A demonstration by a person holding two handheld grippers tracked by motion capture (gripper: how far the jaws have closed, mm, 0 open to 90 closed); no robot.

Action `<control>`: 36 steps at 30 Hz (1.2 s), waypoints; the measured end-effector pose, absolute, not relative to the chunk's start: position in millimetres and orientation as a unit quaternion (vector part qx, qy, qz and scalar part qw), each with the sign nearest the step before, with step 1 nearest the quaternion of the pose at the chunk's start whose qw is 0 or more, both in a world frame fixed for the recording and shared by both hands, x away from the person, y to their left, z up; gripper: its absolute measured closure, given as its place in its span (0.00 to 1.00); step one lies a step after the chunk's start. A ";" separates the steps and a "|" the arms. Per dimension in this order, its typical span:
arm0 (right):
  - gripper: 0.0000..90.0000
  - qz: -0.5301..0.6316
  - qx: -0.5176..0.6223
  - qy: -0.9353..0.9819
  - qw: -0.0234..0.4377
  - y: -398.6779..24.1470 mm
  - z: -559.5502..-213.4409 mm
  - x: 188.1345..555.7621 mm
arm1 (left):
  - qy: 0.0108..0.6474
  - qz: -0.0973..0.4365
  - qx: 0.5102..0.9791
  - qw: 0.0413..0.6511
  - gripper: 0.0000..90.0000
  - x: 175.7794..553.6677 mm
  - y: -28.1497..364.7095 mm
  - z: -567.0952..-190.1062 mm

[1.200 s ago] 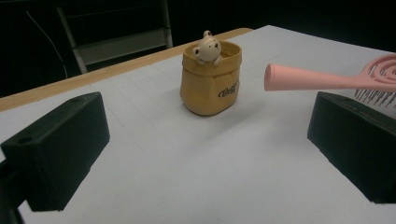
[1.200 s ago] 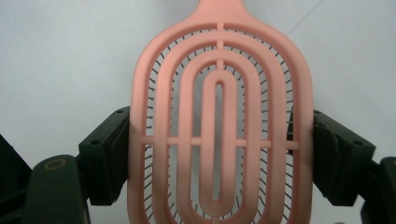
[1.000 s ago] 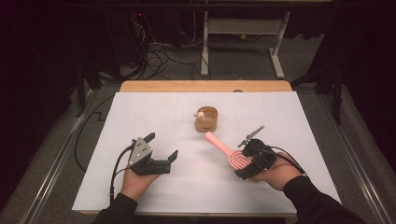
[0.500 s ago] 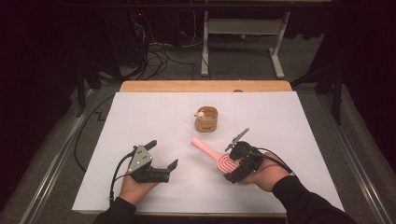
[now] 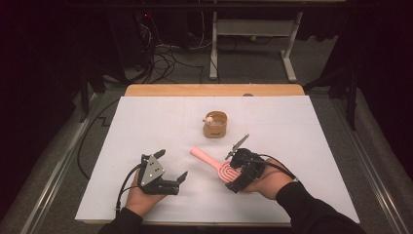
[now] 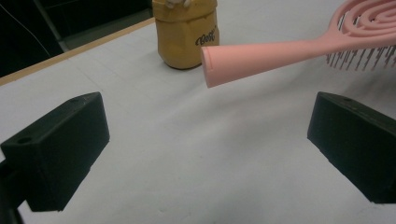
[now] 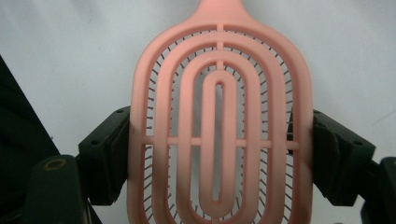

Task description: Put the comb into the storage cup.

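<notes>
Hand-held gripper, right (image 5: 233, 176): I have its jaws clamped on the head of the pink hairbrush (image 5: 217, 165), one jaw on each long edge, bristles facing down. I carry the brush just above the white surface (image 5: 146, 122), handle pointing toward my left hand-held gripper (image 5: 171, 167), whose jaws stand wide with nothing between them and the handle tip ahead of the gap. Pickup is done. Remaining, in my judgement: hand-over or placement. A tan jar (image 5: 215, 125) stands beyond, well apart.
</notes>
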State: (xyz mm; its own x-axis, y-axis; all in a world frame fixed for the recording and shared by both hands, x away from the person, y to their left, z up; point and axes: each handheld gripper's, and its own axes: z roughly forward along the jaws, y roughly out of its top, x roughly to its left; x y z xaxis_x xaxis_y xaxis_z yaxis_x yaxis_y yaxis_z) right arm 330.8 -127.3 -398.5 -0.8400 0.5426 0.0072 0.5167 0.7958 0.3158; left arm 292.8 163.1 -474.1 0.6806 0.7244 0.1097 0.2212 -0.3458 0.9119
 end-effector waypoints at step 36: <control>0.22 0.143 0.239 0.960 0.034 -87.8 -404.1 328.3 | 0.206 0.357 0.830 0.377 0.00 279.7 128.0 -486.2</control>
State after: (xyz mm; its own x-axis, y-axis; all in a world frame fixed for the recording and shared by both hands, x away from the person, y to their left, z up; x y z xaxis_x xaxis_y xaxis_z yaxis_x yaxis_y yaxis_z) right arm 328.3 -87.8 -404.1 -0.8831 0.4691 0.0041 0.4499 0.8445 0.2906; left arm 279.7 128.0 -486.2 0.6606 0.6101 0.4375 0.0720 -0.6315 0.7720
